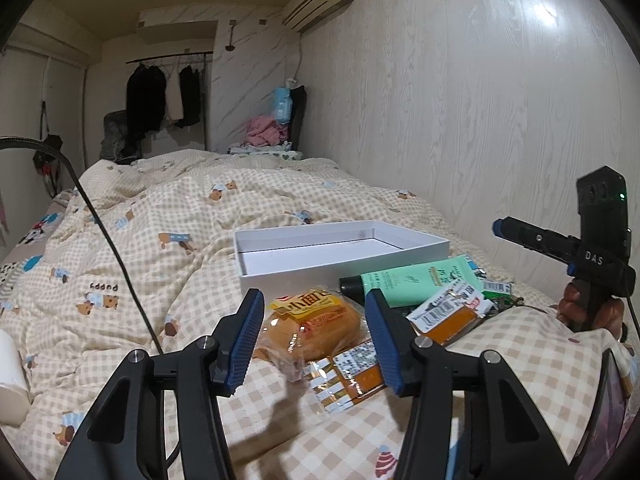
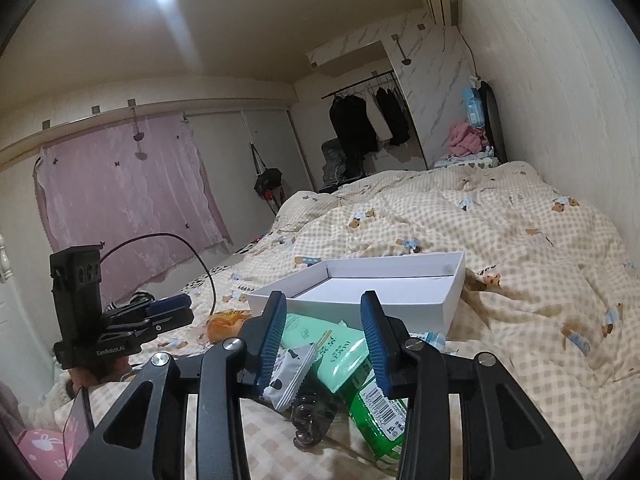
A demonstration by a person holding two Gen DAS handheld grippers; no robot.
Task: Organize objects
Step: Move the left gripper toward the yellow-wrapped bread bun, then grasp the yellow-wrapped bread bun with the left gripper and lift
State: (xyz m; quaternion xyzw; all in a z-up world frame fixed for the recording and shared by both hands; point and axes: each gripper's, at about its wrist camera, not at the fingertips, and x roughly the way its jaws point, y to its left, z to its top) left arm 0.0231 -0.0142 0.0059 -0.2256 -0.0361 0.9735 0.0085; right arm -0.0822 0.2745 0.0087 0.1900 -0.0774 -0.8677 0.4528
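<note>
A bread bun [image 1: 316, 328] in a clear wrapper with a yellow label lies on the checked quilt. My left gripper [image 1: 314, 296] is shut on it, both blue pads against the wrapper. The right wrist view shows the bun [image 2: 226, 322] sticking out past the left gripper [image 2: 190, 308]. A mint-green tube [image 2: 340, 348] and a small white packet [image 2: 290, 376] show between the fingers of my open right gripper [image 2: 324, 296]. From the left wrist, the right gripper [image 1: 498, 227] hangs above and right of the tube [image 1: 416, 280]. An empty white box [image 1: 340, 268] sits just behind the pile.
Orange sachets [image 1: 448, 320] and a green pack [image 2: 380, 416] lie around the tube. A dark small item [image 2: 308, 412] lies under the packet. The wood-grain wall [image 1: 480, 120] runs along the right. A black cable [image 1: 112, 248] crosses the quilt on the left.
</note>
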